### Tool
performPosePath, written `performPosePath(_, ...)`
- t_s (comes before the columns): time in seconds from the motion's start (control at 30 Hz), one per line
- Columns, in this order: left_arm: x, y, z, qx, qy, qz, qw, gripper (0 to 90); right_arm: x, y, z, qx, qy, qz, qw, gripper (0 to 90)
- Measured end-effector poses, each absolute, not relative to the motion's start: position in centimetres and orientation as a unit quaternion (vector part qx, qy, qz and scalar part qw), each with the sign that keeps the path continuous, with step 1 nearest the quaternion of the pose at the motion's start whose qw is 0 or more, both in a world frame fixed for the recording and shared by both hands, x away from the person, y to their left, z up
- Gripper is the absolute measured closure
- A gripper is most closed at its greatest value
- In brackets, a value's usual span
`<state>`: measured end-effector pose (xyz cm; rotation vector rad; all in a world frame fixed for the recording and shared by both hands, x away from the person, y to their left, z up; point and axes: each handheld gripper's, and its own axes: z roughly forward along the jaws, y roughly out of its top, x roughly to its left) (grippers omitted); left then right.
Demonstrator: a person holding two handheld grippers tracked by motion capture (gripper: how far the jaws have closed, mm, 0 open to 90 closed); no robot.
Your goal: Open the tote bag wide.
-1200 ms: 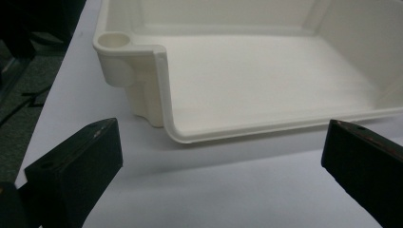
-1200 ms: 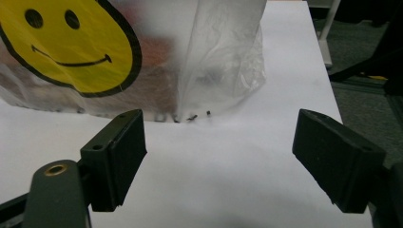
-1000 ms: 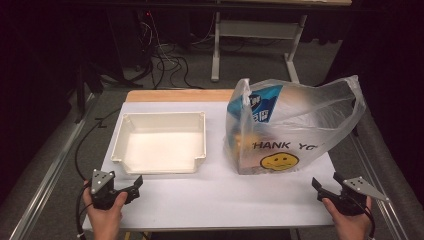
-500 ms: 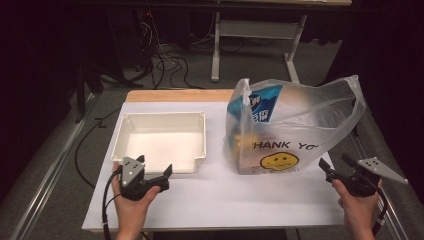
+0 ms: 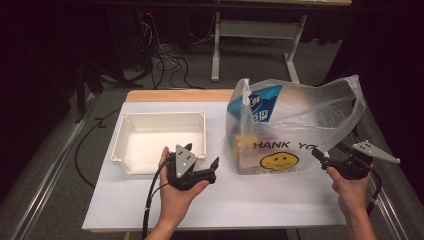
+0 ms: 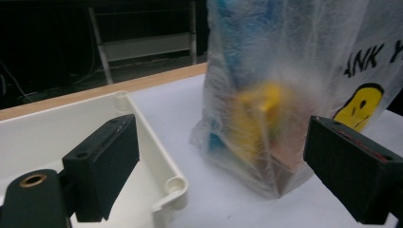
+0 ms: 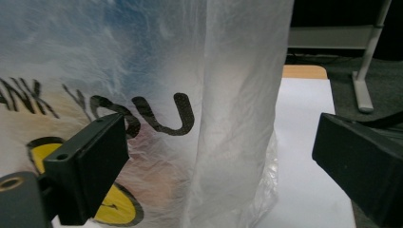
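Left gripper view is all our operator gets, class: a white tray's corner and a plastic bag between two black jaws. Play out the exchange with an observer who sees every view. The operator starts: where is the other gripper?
Observer: In the high view the right gripper is at the right side of the bag, pointing at it. Its jaws have just been opening and pinch nothing.
Operator: Is anything in the tray?
Observer: No. From above, the whole white tray is empty.
Operator: How far up does that blue thing reach?
Observer: The blue package stands along the bag's left side, up to its open top.
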<state>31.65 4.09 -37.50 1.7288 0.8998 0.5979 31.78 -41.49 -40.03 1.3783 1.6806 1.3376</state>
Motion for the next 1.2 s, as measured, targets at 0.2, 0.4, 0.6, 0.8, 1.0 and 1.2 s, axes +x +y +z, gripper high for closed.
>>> performPosePath(0.2,32.5,3.1,-38.0,0.731,0.369,0.242,0.521,12.9,31.5,-41.4,-40.1,0.507,0.642,0.492,0.297,10.4)
performPosePath(0.4,32.3,4.4,-38.5,0.727,0.375,0.241,0.522,13.0,31.5,-40.8,-40.4,0.508,0.643,0.486,0.304,12.8)
performPosePath(0.6,31.7,7.1,-39.0,0.729,0.383,0.25,0.509,13.3,31.5,-40.5,-40.3,0.507,0.639,0.486,0.313,13.8)
performPosePath(0.8,30.7,13.5,-39.9,0.704,0.425,0.267,0.502,14.5,31.7,-40.3,-40.3,0.504,0.643,0.486,0.309,13.8)
performPosePath(1.0,30.4,18.6,-40.6,0.676,0.468,0.277,0.498,14.8,31.8,-39.8,-40.7,0.507,0.65,0.477,0.305,14.2)
performPosePath(1.2,30.2,21.6,-41.2,0.653,0.498,0.28,0.497,15.0,31.7,-39.5,-40.8,0.501,0.657,0.475,0.302,14.9)
